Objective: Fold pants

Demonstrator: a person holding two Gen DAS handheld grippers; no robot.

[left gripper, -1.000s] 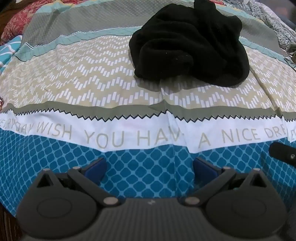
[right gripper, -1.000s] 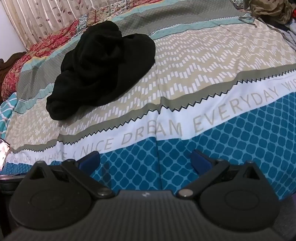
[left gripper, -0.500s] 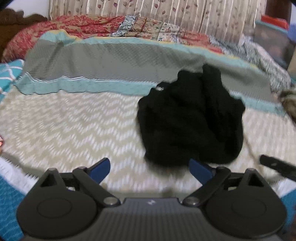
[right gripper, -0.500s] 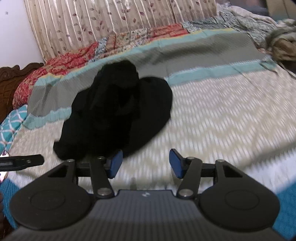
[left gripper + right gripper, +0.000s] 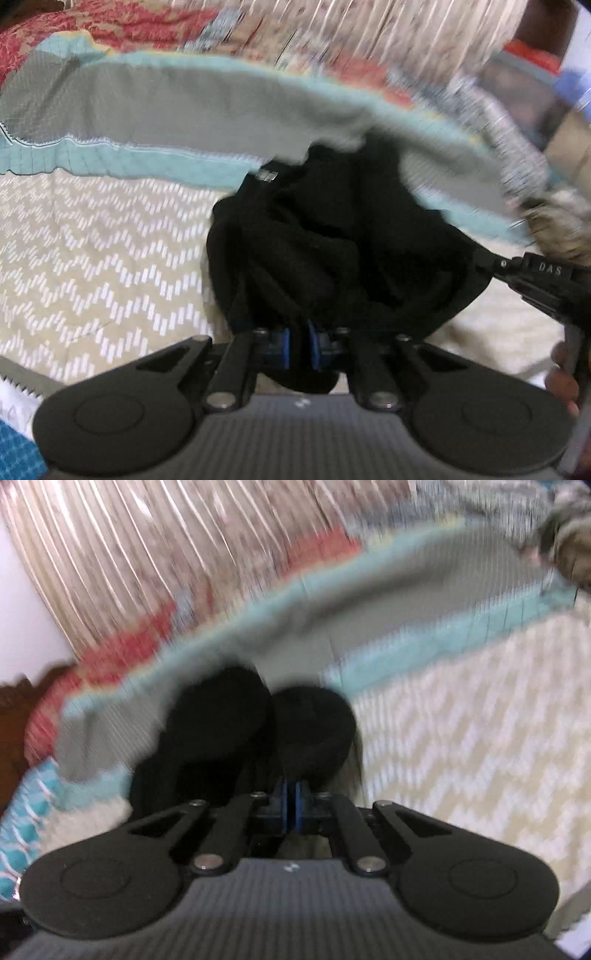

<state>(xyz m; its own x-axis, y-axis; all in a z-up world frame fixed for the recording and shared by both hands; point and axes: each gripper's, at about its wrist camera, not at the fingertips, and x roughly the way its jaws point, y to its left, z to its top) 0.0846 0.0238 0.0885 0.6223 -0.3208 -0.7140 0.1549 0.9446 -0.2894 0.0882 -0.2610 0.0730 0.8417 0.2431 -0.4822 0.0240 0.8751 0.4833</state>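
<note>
Crumpled black pants (image 5: 332, 240) lie in a heap on the patterned bedspread (image 5: 92, 258). My left gripper (image 5: 299, 347) is at the heap's near edge. Its jaws are closing, and its blue pads pinch a fold of black cloth that hangs below them. In the right wrist view the pants (image 5: 221, 720) bulge just ahead of my right gripper (image 5: 295, 810). Its jaws are also closing, the pads almost together on the cloth's near edge. The right gripper's black body (image 5: 535, 280) reaches the heap from the right, held by a hand (image 5: 561, 373).
The bedspread (image 5: 461, 720) stretches wide to both sides of the pants. A red patterned quilt (image 5: 92, 29) and a pleated curtain (image 5: 147, 554) lie beyond. A pile of other clothes (image 5: 561, 218) sits at the far right. A wooden headboard (image 5: 14, 709) shows at the left.
Both grippers moved forward from the blue front band to the pants. Their jaws went from wide open to closed on the near edge of the black cloth. Both views are now blurred.
</note>
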